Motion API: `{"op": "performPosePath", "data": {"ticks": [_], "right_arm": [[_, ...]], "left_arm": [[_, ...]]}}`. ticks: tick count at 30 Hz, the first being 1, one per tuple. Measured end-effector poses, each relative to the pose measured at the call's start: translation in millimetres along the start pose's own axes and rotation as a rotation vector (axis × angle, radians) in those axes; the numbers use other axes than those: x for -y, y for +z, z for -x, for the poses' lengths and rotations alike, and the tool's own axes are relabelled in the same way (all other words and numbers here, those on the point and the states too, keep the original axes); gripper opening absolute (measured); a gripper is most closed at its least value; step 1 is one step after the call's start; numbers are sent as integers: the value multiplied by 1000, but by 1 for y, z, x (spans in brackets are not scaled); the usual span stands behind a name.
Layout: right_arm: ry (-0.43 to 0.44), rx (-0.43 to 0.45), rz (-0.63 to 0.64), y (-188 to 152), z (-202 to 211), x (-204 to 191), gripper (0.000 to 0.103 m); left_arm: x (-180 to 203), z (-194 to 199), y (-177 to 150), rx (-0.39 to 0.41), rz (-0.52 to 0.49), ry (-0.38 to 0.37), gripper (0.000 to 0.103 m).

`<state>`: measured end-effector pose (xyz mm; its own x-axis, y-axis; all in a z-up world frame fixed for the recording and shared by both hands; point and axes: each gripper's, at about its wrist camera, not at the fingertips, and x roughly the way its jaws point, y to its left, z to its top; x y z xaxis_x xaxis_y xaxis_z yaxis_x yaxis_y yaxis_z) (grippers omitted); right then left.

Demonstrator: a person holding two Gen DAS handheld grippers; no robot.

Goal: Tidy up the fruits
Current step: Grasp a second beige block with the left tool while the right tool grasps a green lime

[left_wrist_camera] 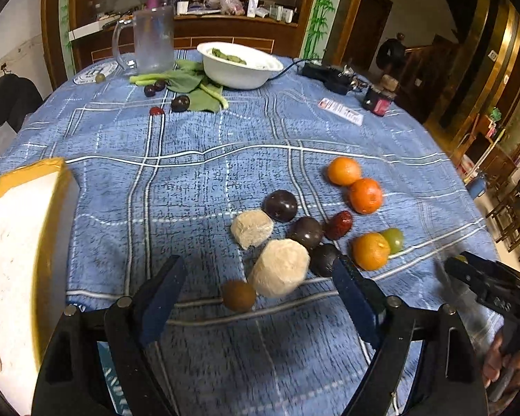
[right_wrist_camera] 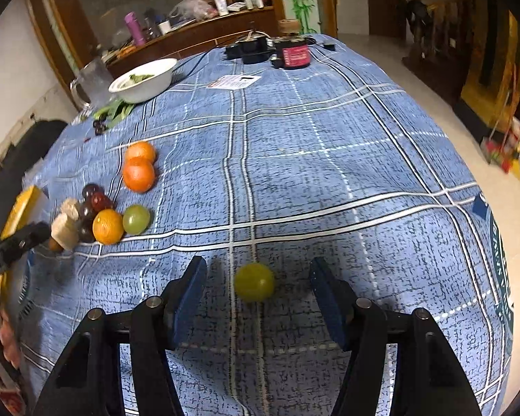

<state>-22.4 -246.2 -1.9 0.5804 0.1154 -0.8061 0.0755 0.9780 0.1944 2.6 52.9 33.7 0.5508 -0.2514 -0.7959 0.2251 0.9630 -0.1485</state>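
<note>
Yellow-green round fruit (right_wrist_camera: 254, 282) between spread right gripper (right_wrist_camera: 258, 294) fingers, untouched; left gripper (left_wrist_camera: 256, 289) apart around brown fruit (left_wrist_camera: 238, 295).

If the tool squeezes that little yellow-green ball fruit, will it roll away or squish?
The yellow-green fruit looks round and smooth, so it would probably roll on the tablecloth if nudged off-centre. Its skin looks shiny, so it might slip between the right tool's open fingers. It seems small and grape-like, so likely light and squishable under a hard squeeze.

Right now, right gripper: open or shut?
Open. The right gripper has its fingers spread wide either side of a green grape, touching neither.
</note>
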Motion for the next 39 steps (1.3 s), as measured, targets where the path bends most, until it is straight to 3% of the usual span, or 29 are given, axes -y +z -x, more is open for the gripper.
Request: {"op": "performPosePath", "data": {"ticks": [1,3,6,8,9,11,19,23,27,31,36,39], "right_arm": [[-18,-1,17,-1,0,-3,60],[-47,-1,43,-2,-2,-8,47],[-63,-4,57,-4,-1,-10,39],[-75,-4,64,-5,0,-11,31],[-75,-3,64,-5,0,-12,26],[-64,0,57,-7,2,-11,25],[30,14,-1,-12,12,-12,24],[62,37,9,-12,25,-27,24],[103,69,51,-7,41,-55,24],[177,84,123,-1,53,-101,25],[291,66,249,0,55,-184,25],[378,27,322,-3,46,-243,25]], "left_arm": [[1,-4,2,-2,-4,0,82],[6,-9,3,-5,-28,0,72],[15,-19,2,-16,-78,34,61],[19,-27,-1,-33,-105,53,37],[21,-30,-3,-42,-113,52,33],[25,-29,-5,-27,-127,69,32],[8,22,-3,49,-40,3,33],[-19,57,-8,89,51,-43,33],[-63,94,-17,139,138,-8,33],[-109,116,-26,162,198,82,33],[-176,124,-34,135,296,201,33],[-205,123,-38,121,355,226,33]]}}
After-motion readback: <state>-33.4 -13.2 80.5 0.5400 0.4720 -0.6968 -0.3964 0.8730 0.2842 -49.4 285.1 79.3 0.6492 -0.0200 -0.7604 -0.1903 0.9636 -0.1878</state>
